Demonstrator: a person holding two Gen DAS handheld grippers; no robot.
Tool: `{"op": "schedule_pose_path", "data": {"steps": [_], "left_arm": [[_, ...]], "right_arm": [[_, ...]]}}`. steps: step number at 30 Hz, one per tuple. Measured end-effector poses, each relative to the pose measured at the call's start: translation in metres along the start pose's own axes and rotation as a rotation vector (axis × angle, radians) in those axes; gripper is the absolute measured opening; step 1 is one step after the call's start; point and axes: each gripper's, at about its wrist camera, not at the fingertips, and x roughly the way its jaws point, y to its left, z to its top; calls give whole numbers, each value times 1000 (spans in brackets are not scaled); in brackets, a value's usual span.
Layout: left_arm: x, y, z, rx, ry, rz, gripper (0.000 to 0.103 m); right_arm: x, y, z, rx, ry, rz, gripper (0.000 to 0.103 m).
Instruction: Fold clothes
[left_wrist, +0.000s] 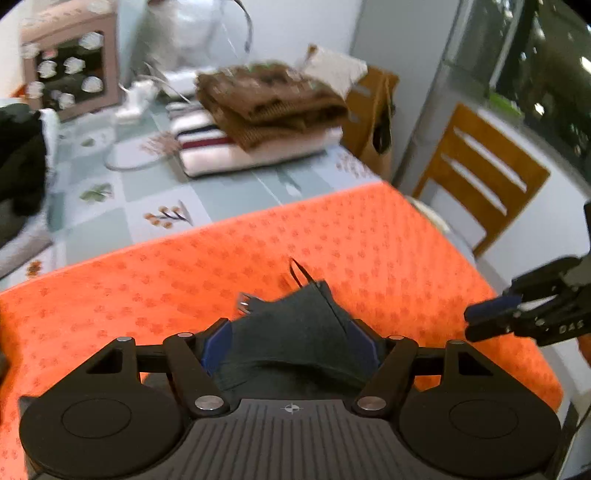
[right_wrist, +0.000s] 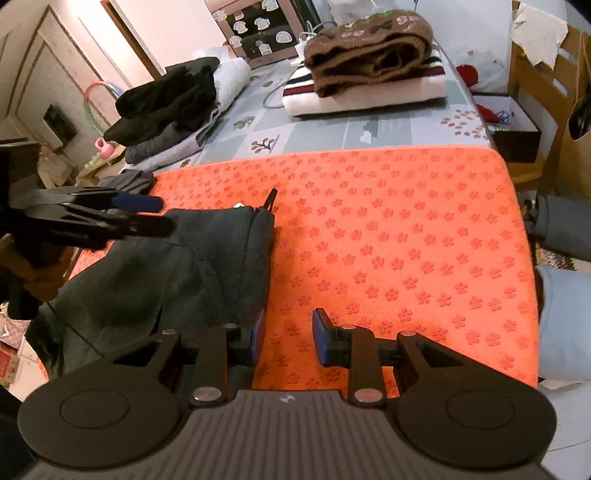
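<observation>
Left-wrist view: left tongs (left_wrist: 291, 343) are pinching the dark garment (left_wrist: 295, 332) over the orange mat (left_wrist: 332, 240), opening the fold; right tongs (right_wrist: 286, 336) are hovering, agape and empty (likely grabbing the opposite edge next).

Left black plastic two-finger gripper (left_wrist: 291, 345): ribbed grey top plate w/ small crosshair mark, round black discs each side, silver pivot screws, blue pads (left_wrist: 218, 345). Right black plastic two-finger gripper (right_wrist: 287, 338): same build; white lettering on its side, maybe "DAS". Skin of left hand (right_wrist: 40, 282) visible.
</observation>
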Motion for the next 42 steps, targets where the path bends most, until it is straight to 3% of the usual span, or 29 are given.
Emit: {"op": "schedule_pose_path", "data": {"steps": [8, 12, 16, 18, 20, 23, 34, 42], "left_arm": [[52, -5, 22, 18, 47, -51, 75], [80, -4, 32, 14, 117, -92, 75], [87, -6, 31, 15, 133, -101, 72], [84, -7, 29, 22, 124, -95, 48], [77, -6, 26, 20, 124, -103, 32], [56, -3, 21, -9, 96, -125, 21], [-21, 11, -18, -198, 49, -125, 18], [-38, 21, -45, -317, 11, -92, 19]], "right_arm": [[20, -13, 6, 0, 26, 21, 33], [26, -17, 13, -5, 30, 25, 33], [29, -23, 18, 5, 25, 22, 33], [31, -25, 20, 9, 21, 20, 33], [33, -26, 23, 15, 16, 30, 33], [38, -26, 29, 38, 9, 69, 33], [59, -23, 50, 118, -16, 212, 33], [105, -17, 48, 349, 77, 450, 33]]}}
